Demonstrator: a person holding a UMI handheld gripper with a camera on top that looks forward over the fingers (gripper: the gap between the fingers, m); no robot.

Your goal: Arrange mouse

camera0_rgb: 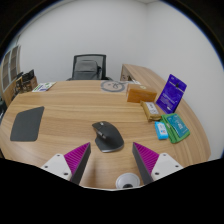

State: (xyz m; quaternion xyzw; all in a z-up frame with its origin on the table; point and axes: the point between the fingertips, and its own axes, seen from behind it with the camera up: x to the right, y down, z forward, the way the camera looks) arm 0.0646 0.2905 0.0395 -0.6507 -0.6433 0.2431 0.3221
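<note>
My tool (pixel 111 160) hangs with its fingers spread apart, gripping nothing. The dark mouse (pixel 106 136) lies on the wooden surface (pixel 70 105) just ahead of them, untouched. A dark mouse pad (pixel 27 123) sits to its left, well apart. The purple card (pixel 170 93) carries writing I cannot read.

Bare table (pixel 65 105) lies left of the mouse (pixel 106 135); boxes (pixel 160 108) crowd its right.

An office: a curved wooden desk (pixel 70 105), a mesh office chair (pixel 88 67) behind it, plain white walls (pixel 130 35).
</note>
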